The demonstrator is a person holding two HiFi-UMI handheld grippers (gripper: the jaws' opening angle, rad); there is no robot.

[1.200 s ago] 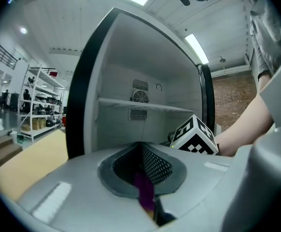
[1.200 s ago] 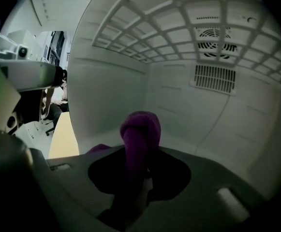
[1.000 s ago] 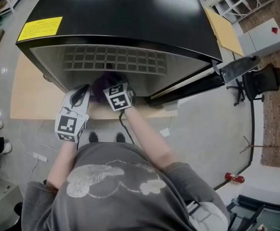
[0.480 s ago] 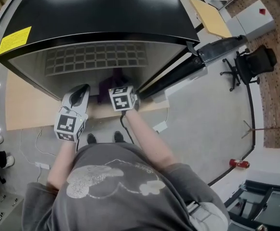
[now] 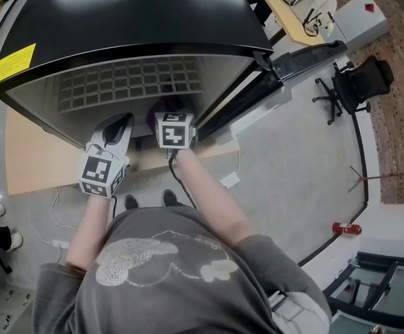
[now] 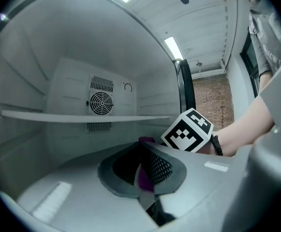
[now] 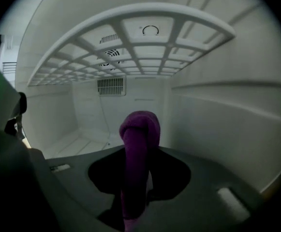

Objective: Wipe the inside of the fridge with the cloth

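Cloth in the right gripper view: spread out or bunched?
Bunched. The purple cloth is a folded-over wad pinched in the jaws of the right hand-held gripper.

The left forearm and right forearm reached forward side by side. The left gripper sat nearer, on the left, with its jaws drawn together. The right gripper lay farther in, just to its right. Its jaws were clamped on a purple cloth standing up between them.
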